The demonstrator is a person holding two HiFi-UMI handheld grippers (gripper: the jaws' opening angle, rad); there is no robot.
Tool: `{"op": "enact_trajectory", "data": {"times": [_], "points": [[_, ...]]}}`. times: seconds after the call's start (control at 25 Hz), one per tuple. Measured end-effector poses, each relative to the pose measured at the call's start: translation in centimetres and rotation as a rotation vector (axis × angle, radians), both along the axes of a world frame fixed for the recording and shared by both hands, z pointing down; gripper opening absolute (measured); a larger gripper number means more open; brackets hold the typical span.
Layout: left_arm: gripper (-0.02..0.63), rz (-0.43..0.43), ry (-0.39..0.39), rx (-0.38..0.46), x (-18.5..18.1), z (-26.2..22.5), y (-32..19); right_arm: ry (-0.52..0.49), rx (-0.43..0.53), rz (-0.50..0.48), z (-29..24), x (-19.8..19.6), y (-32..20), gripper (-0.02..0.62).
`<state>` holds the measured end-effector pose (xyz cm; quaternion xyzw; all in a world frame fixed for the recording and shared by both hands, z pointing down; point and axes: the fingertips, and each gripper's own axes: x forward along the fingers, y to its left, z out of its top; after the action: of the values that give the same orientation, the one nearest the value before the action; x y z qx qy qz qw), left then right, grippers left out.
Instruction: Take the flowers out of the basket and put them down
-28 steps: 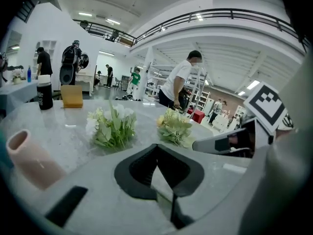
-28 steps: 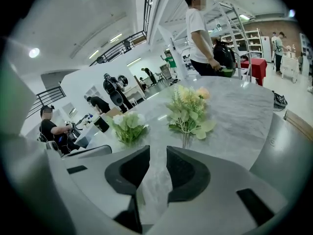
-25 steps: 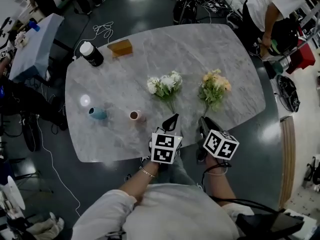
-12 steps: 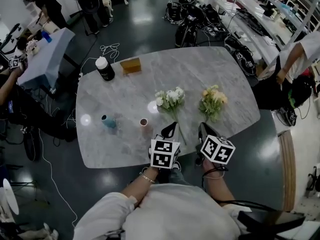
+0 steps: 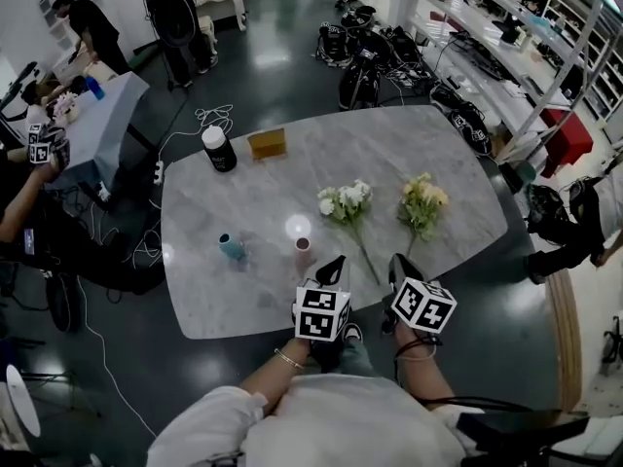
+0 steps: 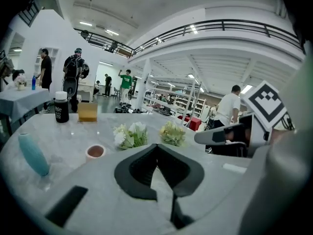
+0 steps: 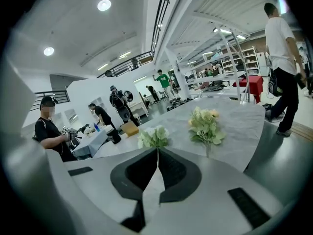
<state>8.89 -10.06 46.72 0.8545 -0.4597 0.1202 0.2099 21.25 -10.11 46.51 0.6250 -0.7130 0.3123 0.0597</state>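
- Tongs: the left gripper and the right gripper both have their jaws pressed together with nothing between them. They hang at the 6 o'clock edge of the marble table.
- Flowers: the white flower bunch lies near the table's middle. The yellow flower bunch lies at its 3 o'clock, apart from it. Both are flat on the marble, stems toward 6 o'clock. No basket shows in any view, so the task looks finished or nearly so.
- Hazard one: the stem ends lie near the grippers. A careless sweep of either tool could catch a stem and drag its bunch toward the edge.
- Hazard two: the pink cup stands near the left gripper, at about its 10 o'clock. A sideways swing could tip it over.
- Surroundings: a teal vase is at the cup's 9 o'clock. A black bottle and a tan box sit together at the table's 10 to 11 o'clock, well clear of the flowers.
- Obstructions: nothing lies between the grippers and the bunches. Cables and bags crowd the floor beyond 12 o'clock, and bystanders stand well off.
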Motion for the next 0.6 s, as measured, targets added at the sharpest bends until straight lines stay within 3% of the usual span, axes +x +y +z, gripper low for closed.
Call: {"op": "enact_trajectory", "data": {"times": [0.36, 0.6], "points": [[0.011, 0.023, -0.012, 0.019, -3.0, -0.2, 1.8, 0.008, 0.001, 0.065, 0.3, -1.9, 3.5, 0.012], [0.011, -0.008, -0.019, 0.054, -3.6, -1.4, 2.9, 0.017, 0.051, 0.040, -1.4, -1.8, 3.6, 0.012]]}}
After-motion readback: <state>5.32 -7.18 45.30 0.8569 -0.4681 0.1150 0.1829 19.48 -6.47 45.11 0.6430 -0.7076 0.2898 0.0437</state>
